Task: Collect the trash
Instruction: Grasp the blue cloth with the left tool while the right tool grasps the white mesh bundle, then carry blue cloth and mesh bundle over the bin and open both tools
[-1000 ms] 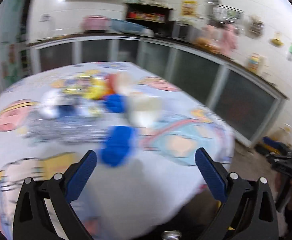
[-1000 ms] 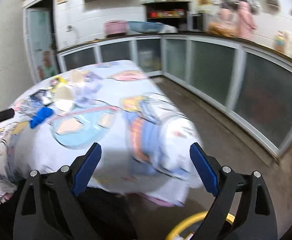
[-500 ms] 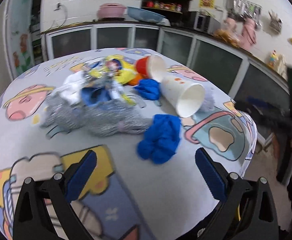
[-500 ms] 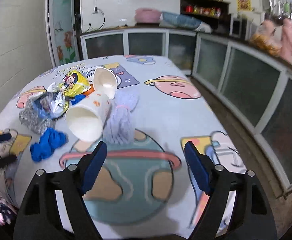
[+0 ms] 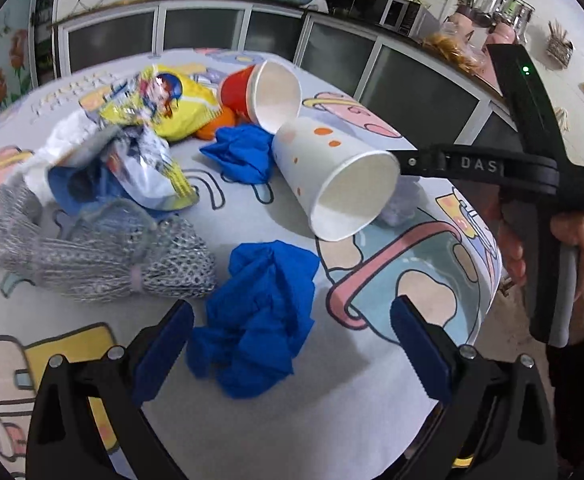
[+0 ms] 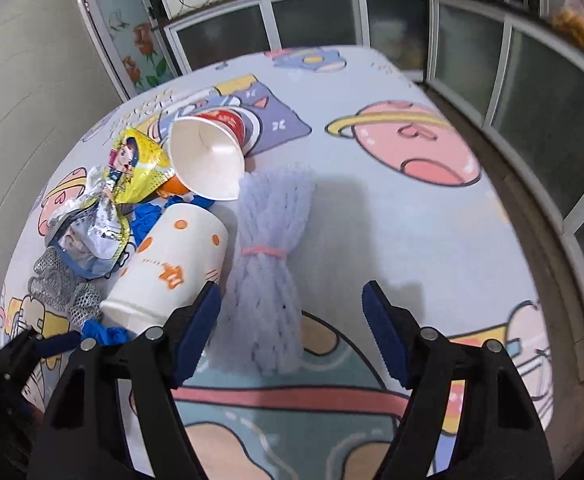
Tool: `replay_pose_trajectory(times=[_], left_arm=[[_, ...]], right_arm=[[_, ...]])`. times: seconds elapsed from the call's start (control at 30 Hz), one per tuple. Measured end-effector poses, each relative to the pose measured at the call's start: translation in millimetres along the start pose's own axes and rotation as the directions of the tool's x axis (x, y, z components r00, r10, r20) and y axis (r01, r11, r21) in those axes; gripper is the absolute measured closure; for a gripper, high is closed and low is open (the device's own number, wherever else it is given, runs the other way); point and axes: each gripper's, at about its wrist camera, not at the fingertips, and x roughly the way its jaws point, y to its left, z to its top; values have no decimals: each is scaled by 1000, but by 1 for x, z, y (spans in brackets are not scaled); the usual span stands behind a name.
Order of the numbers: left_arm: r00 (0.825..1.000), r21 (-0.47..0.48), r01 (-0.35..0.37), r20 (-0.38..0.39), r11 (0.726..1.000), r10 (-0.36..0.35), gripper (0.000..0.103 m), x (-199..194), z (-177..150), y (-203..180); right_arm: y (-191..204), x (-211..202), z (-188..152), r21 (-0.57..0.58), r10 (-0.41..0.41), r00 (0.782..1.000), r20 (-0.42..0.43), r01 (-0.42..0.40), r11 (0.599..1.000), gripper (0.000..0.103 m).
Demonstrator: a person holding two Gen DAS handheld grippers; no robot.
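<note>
Left wrist view: I hold my left gripper point(image 5: 292, 334) wide open, straddling a crumpled blue glove point(image 5: 257, 316), while my right gripper point(image 6: 292, 320) gapes over a lilac foam net sleeve point(image 6: 269, 264).

A: What's behind the table?
B: A dark counter point(image 5: 195, 0) over frosted-glass cabinet doors point(image 6: 312, 20), from ten to two o'clock.
A: And the walls?
B: White tile, with a flower-patterned door point(image 6: 131, 40) at ten o'clock.

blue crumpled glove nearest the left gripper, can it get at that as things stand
Probably yes. The left gripper is open, and the blue crumpled glove lies on the tablecloth right between its fingers, with nothing on top of it.
</note>
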Motion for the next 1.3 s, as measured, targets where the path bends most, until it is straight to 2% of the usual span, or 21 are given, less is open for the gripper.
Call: replay_pose_trajectory(times=[0.1,0.17,0.2,0.23,0.27,0.3,0.37,0.4,0.47,0.63,0.8,0.93,1.03,1.17,1.3], left_arm=[[1000,-47,10,-10,999,-10,8,7,2,6],[1000,-47,7,-8,999,-8,9,9,3,6],[1000,-51,-3,-4,999,3,19,9,3,6],[1000,-52,-22,1,998,22,29,9,3,6],[1000,-52,-30,1,998,30,49,10,4,7],[1000,-54,-30,-2,998,30,71,10,6,9],[1000,-81,-2,-13,997,1,85,11,6,15],[1000,-94,4,-9,996,-5,88,10,6,17],[1000,-93,-2,11,996,3,89,4,4,17],[998,-70,24,51,997,-21,89,-18,-2,12],[995,-17,47,84,999,-46,89,-45,-12,-2],[990,49,96,100,994,-101,89,-56,-20,-25],[984,117,143,92,983,-154,89,-57,-32,-53],[975,214,209,36,954,-221,89,-47,-50,-104],[958,308,278,-28,910,-284,88,-31,-69,-158]], right_arm=[[-3,16,1,14,13,999,-44,-12,1000,37],[-2,24,0,18,30,998,-64,-29,999,44],[-2,25,-1,21,30,997,-67,-28,999,48],[-2,25,-2,24,28,998,-64,-27,999,57],[-2,24,-2,24,33,997,-65,-32,999,70],[-1,23,-2,23,44,997,-65,-43,999,75],[1,19,-4,23,41,998,-51,-40,999,80],[2,16,-5,22,41,998,-40,-40,999,80],[1,4,-7,40,58,998,0,-58,998,81],[1,-32,-17,34,5,996,92,-8,999,81],[-6,-68,-41,40,-13,990,137,8,999,81],[-20,-103,-81,80,-49,986,161,36,996,81],[-34,-134,-124,109,-127,973,193,107,988,81],[-55,-168,-183,165,-238,951,196,207,964,80],[-80,-197,-248,256,-344,925,159,298,920,80]])
